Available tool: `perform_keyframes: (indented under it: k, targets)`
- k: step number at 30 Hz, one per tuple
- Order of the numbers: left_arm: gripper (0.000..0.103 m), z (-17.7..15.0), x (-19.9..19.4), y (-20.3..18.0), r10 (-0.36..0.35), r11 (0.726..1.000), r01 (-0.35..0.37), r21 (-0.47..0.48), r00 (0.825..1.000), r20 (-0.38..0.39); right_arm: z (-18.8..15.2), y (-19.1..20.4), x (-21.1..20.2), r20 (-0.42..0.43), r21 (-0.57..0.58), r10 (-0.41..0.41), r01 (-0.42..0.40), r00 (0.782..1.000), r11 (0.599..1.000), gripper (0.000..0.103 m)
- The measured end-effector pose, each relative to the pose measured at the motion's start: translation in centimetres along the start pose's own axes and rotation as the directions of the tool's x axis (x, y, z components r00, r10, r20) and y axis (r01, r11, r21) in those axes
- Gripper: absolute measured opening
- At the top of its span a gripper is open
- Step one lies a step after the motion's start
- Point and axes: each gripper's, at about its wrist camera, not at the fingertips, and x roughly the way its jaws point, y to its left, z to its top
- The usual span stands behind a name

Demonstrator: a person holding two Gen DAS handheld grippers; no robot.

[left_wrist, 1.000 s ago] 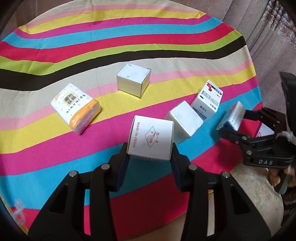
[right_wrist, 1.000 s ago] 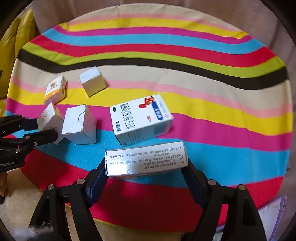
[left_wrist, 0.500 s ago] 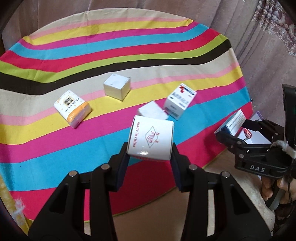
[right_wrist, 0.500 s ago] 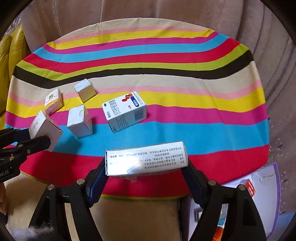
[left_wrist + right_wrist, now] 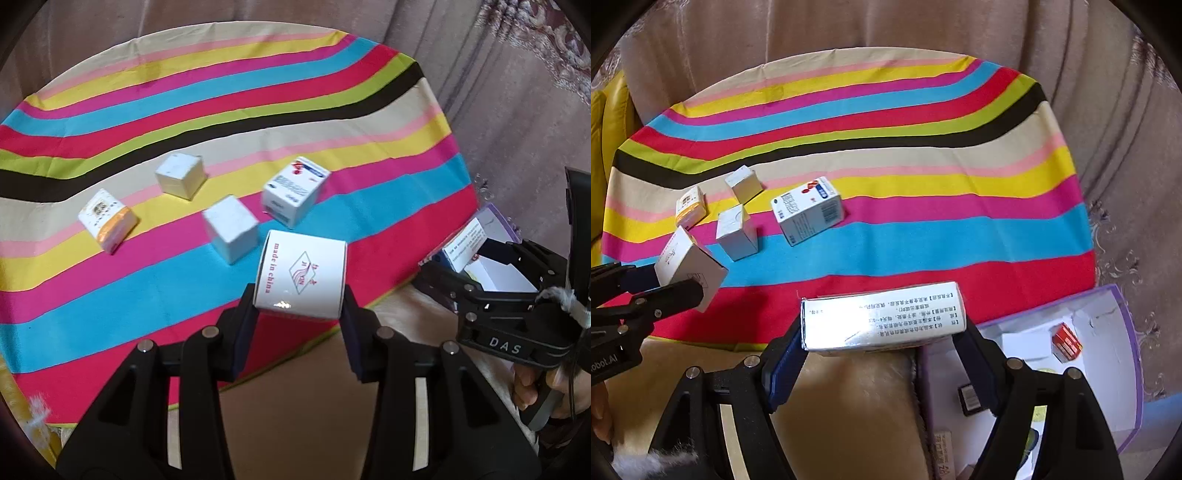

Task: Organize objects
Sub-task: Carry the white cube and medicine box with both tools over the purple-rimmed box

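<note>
My left gripper [image 5: 300, 291] is shut on a white box printed "made in china" [image 5: 301, 277], held above the near edge of the striped cloth [image 5: 110, 284]. It also shows in the right wrist view [image 5: 689, 266]. My right gripper [image 5: 882, 332] is shut on a long silver medicine box [image 5: 882, 317], held off the cloth's edge beside a purple-rimmed storage box [image 5: 1123, 369]. On the cloth lie a blue-and-white medicine box [image 5: 293, 190], two plain white boxes [image 5: 231, 227] [image 5: 180, 175] and an orange-and-white pack [image 5: 107, 218].
The storage box holds a small red box [image 5: 1066, 341] and other small items. A tan cushion [image 5: 849, 406] lies below the cloth's edge. Curtains [image 5: 1126, 110] hang behind and to the right. A yellow seat [image 5: 605, 118] is at the left.
Both grippers have pulled back and up from the cloth with their boxes still held. The storage box has come into the right wrist view.
</note>
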Motion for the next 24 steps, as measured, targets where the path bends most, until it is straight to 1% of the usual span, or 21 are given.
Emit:
perform_keyframes:
  k: [10, 16, 24]
  targets:
    - [0.047, -0.1, 0.9, -4.5, -0.036, 0.997, 0.037, 0.061, 0.999, -0.028, -1.8, -3.0, -1.5, 0.012, 0.049, -0.018, 0.017, 1.0, 0.999, 0.077]
    - [0.047, 0.0, 1.5, -7.4, -0.06, 0.993, 0.064, 0.101, 0.997, -0.047, -3.0, -6.1, -2.6, 0.011, 0.099, -0.039, 0.038, 0.999, 0.994, 0.077]
    - [0.047, 0.5, 2.7, -12.6, -0.103, 0.977, 0.115, 0.177, 0.992, -0.079, -5.2, -12.6, -4.4, 0.006, 0.194, -0.136, 0.132, 0.991, 0.972, 0.077]
